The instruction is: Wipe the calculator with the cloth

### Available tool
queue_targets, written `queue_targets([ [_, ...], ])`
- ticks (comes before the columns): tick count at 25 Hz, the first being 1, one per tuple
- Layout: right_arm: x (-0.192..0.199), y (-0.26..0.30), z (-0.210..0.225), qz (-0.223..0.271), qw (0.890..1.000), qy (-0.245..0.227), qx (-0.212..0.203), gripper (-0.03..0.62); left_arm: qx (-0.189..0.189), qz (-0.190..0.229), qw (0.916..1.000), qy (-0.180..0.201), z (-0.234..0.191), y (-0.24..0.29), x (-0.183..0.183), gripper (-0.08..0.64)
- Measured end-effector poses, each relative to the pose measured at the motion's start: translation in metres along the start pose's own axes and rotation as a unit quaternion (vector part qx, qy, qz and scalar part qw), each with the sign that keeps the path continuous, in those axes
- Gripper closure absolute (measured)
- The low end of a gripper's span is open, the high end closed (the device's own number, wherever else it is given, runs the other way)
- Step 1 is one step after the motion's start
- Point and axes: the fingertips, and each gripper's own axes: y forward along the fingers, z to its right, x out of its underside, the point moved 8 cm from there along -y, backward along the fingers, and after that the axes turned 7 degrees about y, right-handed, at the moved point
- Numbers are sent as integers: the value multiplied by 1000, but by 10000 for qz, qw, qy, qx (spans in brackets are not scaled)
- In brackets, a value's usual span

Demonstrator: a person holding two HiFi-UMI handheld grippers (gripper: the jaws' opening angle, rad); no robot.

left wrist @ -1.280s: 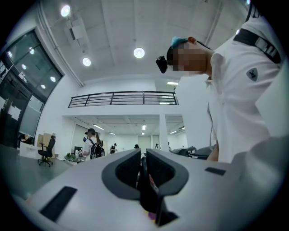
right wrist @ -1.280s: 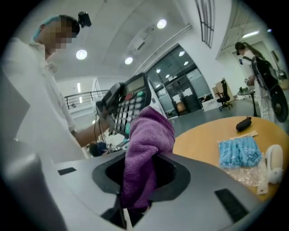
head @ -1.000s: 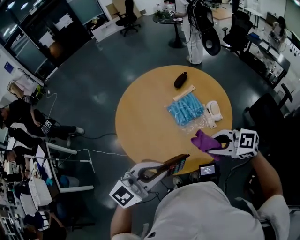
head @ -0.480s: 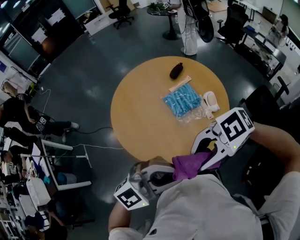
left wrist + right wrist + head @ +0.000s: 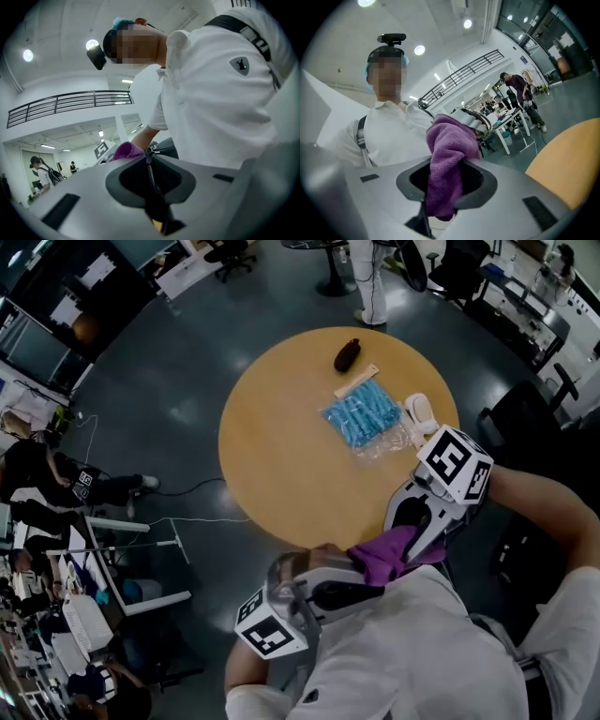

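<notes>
**Calculator wipe: cloth and calculator both up in the air, grip notes**

Nothing of the task is on the table (image 5: 281, 456) right now. Both things are held up close to the person's chest, off the table's near edge.

The left hand-held gripper (image 5: 149, 158) is clamped on a thin dark slab seen edge-on, which I take to be the calculator (image 5: 154, 197). The right hand-held gripper (image 5: 447, 164) is pinched on a bunch of the purple cloth (image 5: 451, 138). A fat fold of it pokes out past the jaws, right by the left gripper's tips.

My read on handling:
- The cloth looks soft, light and floppy, so only the part right by the jaws will push with any force. That bulging fold looks like the part to wipe with.
- The calculator looks stiff, flat and light, probably smooth plastic, and it's held by one end only. Hard pressure far from the jaws could lever it loose.
- I'd use light strokes along its length, close to the clamp first.
- The keys will likely give under pressure.
</notes>
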Motion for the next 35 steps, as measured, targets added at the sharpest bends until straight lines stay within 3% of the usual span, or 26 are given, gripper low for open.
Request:
queue_targets([
  [6,18,7,9,-208,9995,254,-39,475,361,45,9991,201,5,15,-3,517],
  [11,23,2,19,-228,9987,440,-128,476,476,-386,9930,1008,11,26,-6,517],
  [17,18,-6,22,-736,9965,405,0,474,757,-807,9695,2188,19,37,-6,517],
  [22,13,-13,32,-1346,9900,374,172,474,1065,-1059,9375,3138,23,47,4,515],
  [25,7,-16,36,-1644,9856,302,271,474,1212,-1148,9224,3484,24,51,7,515],
  [35,15,-14,62,-2174,9739,26,657,474,824,-837,9294,3498,13,65,-11,517],
])
